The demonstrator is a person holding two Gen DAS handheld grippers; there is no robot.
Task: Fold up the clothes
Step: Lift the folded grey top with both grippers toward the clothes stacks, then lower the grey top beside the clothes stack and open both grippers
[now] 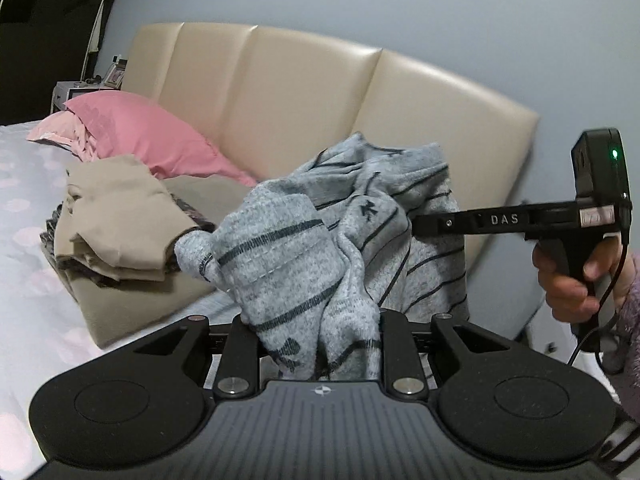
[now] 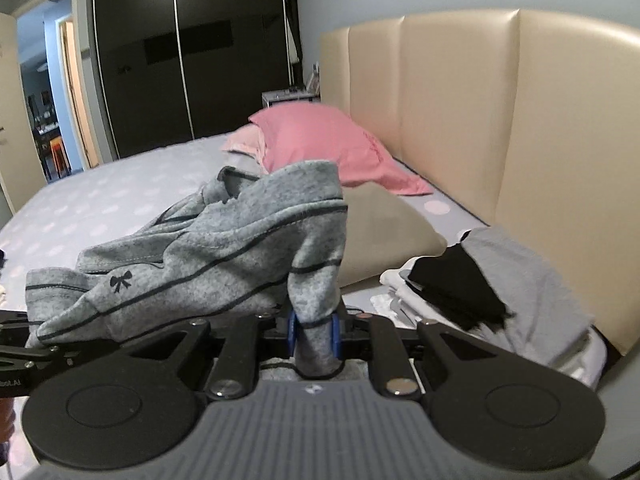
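Grey top (image 1: 320, 248): soft and grey, with thin dark stripes and tiny dark bows. It is bunched up and held in the air over the bed (image 1: 24, 208).
Left tool (image 1: 318, 344): its two fingers are closed on a fold of the grey top.
Right tool (image 2: 314, 334): its blue pads pinch another bit of the grey top.
Bed: a pink pillow (image 2: 320, 140) and folded tan clothes (image 1: 120, 224) lie on it.

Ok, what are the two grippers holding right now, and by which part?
Both hold the grey striped garment, lifted off the bed. The right gripper pinches a hanging fold near one end; the left gripper clamps bunched fabric, exact part unclear.
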